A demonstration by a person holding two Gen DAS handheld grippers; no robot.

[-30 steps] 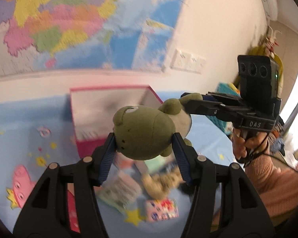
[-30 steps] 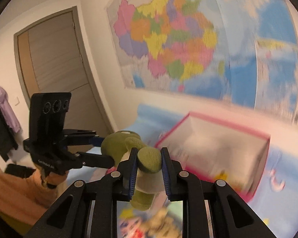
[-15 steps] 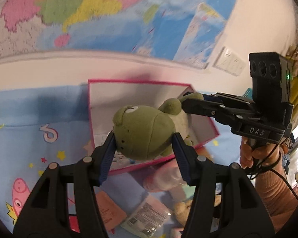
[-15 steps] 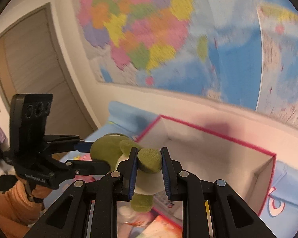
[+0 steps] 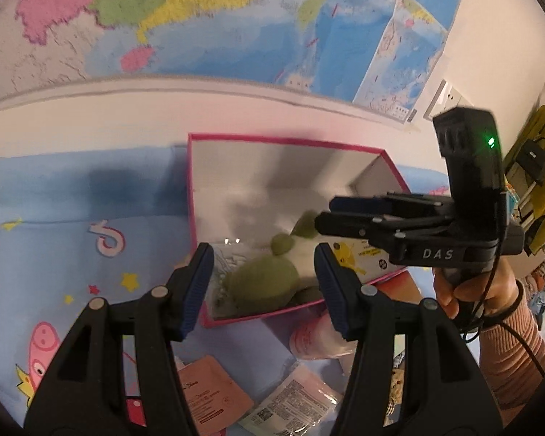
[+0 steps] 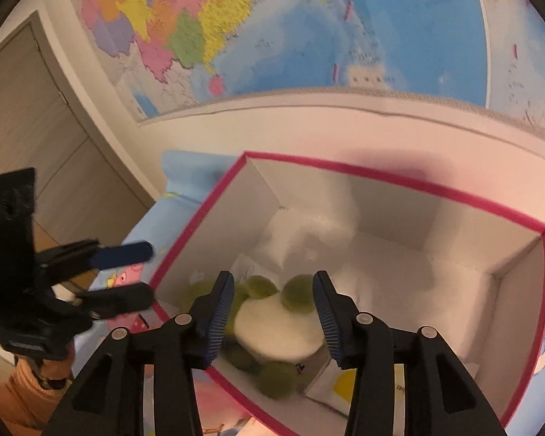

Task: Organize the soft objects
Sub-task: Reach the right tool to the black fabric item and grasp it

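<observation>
A: What is in the pink-rimmed box (image 6: 410,185)?

B: The green plush frog (image 6: 272,323) lies on the box floor, low in the middle of the right wrist view, among flat paper packets (image 6: 339,385). White belly up, blurred.

A: Which way does it run?

B: In the left wrist view the frog (image 5: 261,281) has its round head toward the lower edge of the frame and its limbs toward the upper right, so its long axis slants that way.

A: And the grippers?

B: The right gripper (image 6: 272,312) has just been opening; its jaws stand apart over the frog without pressing it. The left gripper (image 5: 261,279) stands wide and holds nothing, the frog below the gap.

A: Outside the box?

B: Pink sachets (image 5: 207,396) lie on the blue cartoon sheet (image 5: 72,218), lower middle of the left view.
</observation>
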